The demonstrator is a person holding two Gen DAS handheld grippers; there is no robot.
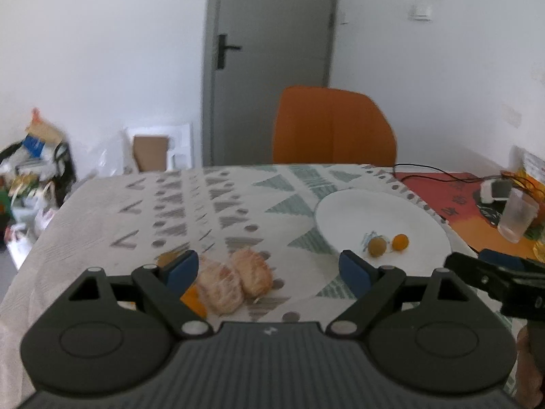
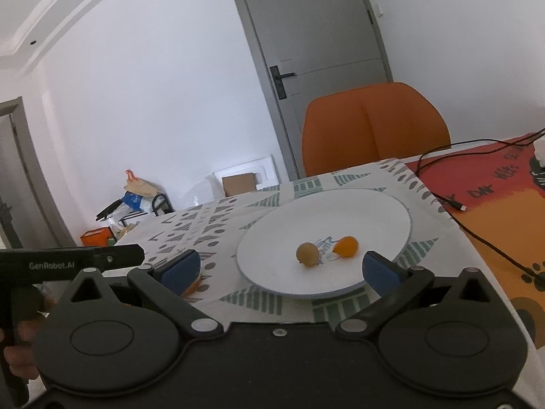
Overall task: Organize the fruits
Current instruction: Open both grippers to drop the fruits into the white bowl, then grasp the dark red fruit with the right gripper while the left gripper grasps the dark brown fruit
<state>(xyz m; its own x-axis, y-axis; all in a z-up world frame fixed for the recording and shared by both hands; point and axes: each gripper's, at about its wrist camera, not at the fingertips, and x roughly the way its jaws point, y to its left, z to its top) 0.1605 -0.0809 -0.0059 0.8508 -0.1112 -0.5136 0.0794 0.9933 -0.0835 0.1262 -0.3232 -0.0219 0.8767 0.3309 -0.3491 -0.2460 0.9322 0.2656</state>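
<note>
Blue pads on our left gripper [image 1: 269, 271] are spread wide, nothing between them. Just past the fingertips lie 2 peeled citrus pieces [image 1: 235, 277] on the patterned tablecloth [image 1: 190, 204], touching each other, nearer the left pad. An orange fruit [image 1: 194, 301] sits partly hidden under the left finger linkage; we can't tell exactly what it is.

Our right gripper [image 2: 281, 269] also has its pads well apart and holds nothing. It hovers at the near rim of the white plate [image 2: 374, 211]. On the plate: 1 brownish round fruit [image 2: 308, 254] and 1 small orange fruit [image 2: 345, 247], close together, with a small print on the plate showing between them.

Status as we read it: 2 fruits plated, at least 3 items left on the cloth to the left of the plate. Roughly midway, maybe less. Next likely pick is the citrus pair with the left gripper; they look soft, so a light squeeze.

Further out: orange chair [image 1: 333, 126] behind the table, black cable [image 2: 477, 238] across the red-orange mat [image 2: 494, 187] to the right, clear cup [image 1: 517, 216] at the far right.
</note>
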